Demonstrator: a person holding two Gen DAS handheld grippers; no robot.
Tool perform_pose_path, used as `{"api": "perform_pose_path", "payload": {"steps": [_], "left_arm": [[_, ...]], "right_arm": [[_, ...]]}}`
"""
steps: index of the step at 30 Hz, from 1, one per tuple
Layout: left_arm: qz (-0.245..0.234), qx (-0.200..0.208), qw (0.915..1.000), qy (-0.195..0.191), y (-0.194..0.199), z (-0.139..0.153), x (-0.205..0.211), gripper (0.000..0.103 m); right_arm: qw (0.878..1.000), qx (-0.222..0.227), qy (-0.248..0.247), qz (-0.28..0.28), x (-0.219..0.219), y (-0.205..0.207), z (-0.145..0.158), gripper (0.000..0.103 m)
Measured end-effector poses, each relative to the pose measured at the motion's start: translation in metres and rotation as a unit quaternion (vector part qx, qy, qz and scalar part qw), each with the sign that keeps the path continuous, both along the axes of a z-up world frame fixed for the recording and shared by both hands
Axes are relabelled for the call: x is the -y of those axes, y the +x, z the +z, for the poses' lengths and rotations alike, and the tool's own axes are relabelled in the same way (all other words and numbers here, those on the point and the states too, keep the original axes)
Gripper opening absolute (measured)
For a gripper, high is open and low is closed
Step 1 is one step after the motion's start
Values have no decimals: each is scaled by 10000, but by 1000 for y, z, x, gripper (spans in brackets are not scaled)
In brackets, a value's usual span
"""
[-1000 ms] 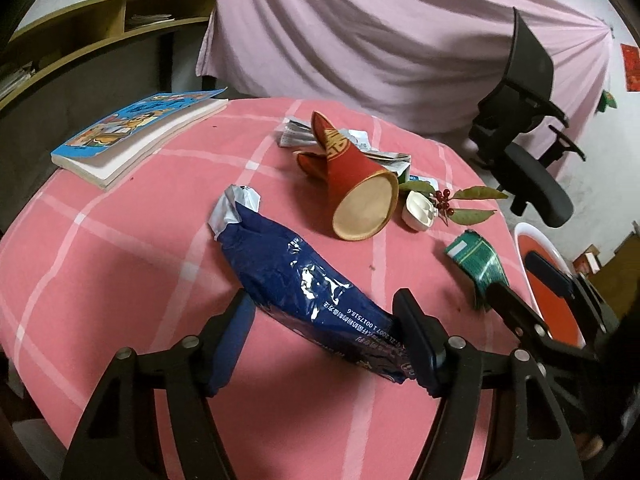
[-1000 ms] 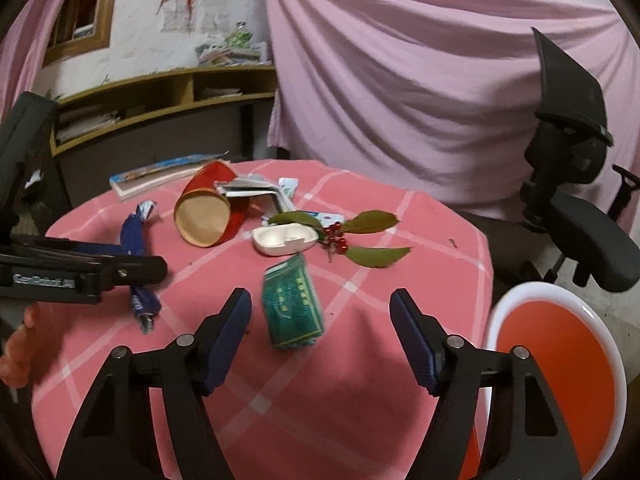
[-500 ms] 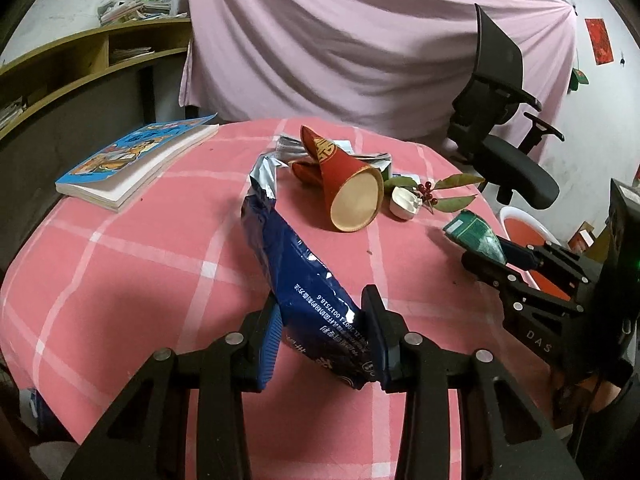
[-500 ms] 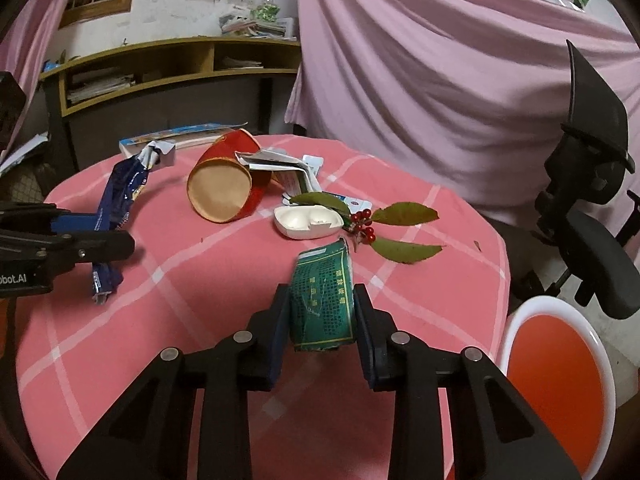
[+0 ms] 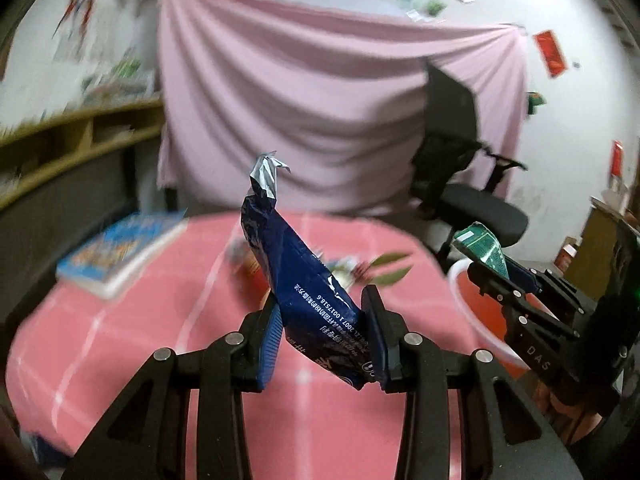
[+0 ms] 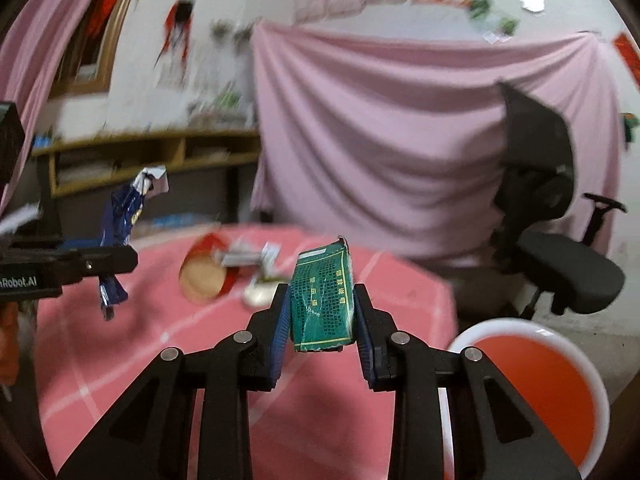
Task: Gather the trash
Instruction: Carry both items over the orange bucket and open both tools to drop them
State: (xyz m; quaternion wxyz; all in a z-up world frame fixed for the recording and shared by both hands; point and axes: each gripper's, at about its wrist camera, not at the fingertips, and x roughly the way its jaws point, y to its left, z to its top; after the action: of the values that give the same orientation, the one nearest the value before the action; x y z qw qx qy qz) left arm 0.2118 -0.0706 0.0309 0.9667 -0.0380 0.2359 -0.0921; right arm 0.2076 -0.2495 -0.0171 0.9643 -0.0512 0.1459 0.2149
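1. Your left tongs (image 5: 322,338) are clamped on the blue snack wrapper (image 5: 298,276) near its lower end, so the long body stands up and forward, its silver torn tip topmost. Gripping low keeps the loose foil from drooping onto the worktop (image 5: 132,344), and the wrapper is lifted clear of it.

2. Your right tongs (image 6: 322,316) are clamped on the flattened green carton (image 6: 323,304), pads pressing its 2 long edges. That edge grip holds the printed face toward the camera and keeps the carton level above the worktop.

3. Both pieces of trash are in the air, 1 per tong, which suits carrying them together rather than in 2 trips.

4. The red bin with the white rim (image 6: 532,376) sits on the floor just beside the worktop's right edge, below and to the right of your right tongs. It looks like the natural drop spot, so the carton is already nearer than the wrapper.

5. More litter remains on the worktop: a red paper cone (image 6: 202,274) on its side, crumpled papers behind it, a small white shell-like piece and leaves. The book (image 5: 120,252) at the far left is probably not trash.

6. Both views are blurred, so small items are hard to make out.
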Motion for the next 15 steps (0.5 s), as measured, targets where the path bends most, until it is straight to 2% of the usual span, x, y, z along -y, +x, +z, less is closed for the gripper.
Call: {"api": "perform_pose_path", "payload": {"steps": [4, 8, 15], "left_arm": [[-485, 484, 9973, 274, 3, 25, 35, 33], [-1020, 701, 9913, 456, 12, 38, 76, 33], [-1998, 450, 9767, 643, 41, 26, 151, 33]], "right_arm": [[9969, 466, 417, -485, 31, -10, 17, 28], [9892, 755, 705, -1040, 66, -17, 25, 28], [9740, 478, 1090, -1926, 130, -13, 15, 28]]}}
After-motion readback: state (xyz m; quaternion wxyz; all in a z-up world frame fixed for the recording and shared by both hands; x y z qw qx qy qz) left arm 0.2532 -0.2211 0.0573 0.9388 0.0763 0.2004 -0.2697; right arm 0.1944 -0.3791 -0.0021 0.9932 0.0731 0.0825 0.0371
